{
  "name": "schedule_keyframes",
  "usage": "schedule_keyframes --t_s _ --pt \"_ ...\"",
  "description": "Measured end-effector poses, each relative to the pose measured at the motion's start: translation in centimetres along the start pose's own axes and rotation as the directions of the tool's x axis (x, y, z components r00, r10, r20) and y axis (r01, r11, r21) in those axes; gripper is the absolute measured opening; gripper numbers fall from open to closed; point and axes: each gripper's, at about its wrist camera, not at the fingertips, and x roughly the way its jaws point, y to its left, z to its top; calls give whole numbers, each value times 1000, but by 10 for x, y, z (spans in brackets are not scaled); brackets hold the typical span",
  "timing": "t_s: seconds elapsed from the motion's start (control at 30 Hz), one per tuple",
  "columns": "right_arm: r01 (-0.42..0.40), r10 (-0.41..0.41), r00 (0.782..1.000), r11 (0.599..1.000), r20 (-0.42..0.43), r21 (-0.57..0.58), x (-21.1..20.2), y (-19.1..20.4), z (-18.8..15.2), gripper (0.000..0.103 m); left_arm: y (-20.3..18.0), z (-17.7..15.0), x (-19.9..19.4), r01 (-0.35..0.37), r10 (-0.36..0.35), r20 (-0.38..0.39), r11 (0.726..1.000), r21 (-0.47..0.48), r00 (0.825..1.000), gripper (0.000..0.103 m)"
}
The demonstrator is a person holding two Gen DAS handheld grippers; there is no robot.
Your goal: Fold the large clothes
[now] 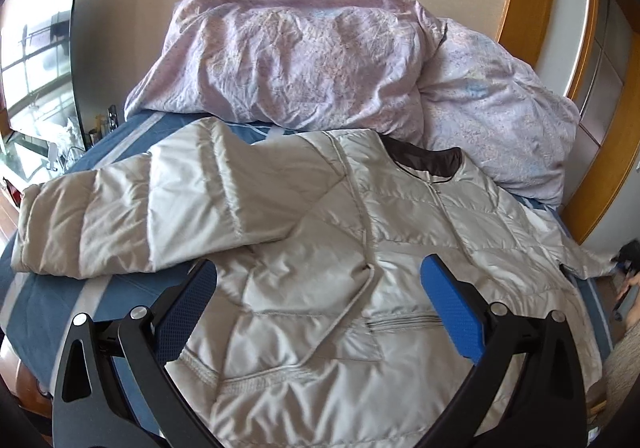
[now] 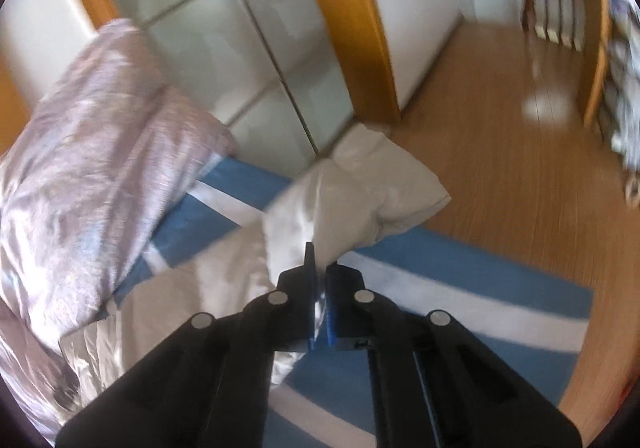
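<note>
Silver jacket (image 1: 360, 288) sleeve (image 2: 360, 184) pinched in right gripper (image 2: 320, 288)

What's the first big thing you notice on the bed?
A puffy silver jacket lies spread across the blue striped bed, one sleeve folded over its front. Behind it sits a crumpled lilac quilt. The right gripper is shut on the other sleeve, while the left gripper hangs open over the jacket.

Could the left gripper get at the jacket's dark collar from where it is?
Probably yes. The left gripper is open over the jacket, and nothing lies across the way to the dark collar; the duvet sits just behind it.
</note>
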Motion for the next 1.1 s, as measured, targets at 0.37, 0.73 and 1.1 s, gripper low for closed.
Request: schedule_keyframes --t_s 0.37,0.73,1.1 --pt "-202 288 942 896 171 -394 -104 147 -21 5 49 2 -2 3 -8 -27 987 -158 1000 102" --pt "-319 440 897 702 36 -637 -130 233 -111 5 27 24 3 115 -118 -15 986 -118 993 102" --pt "-480 461 856 537 -236 -693 -122 293 -215 4 -55 70 89 398 -436 -194 894 -205 879 102"
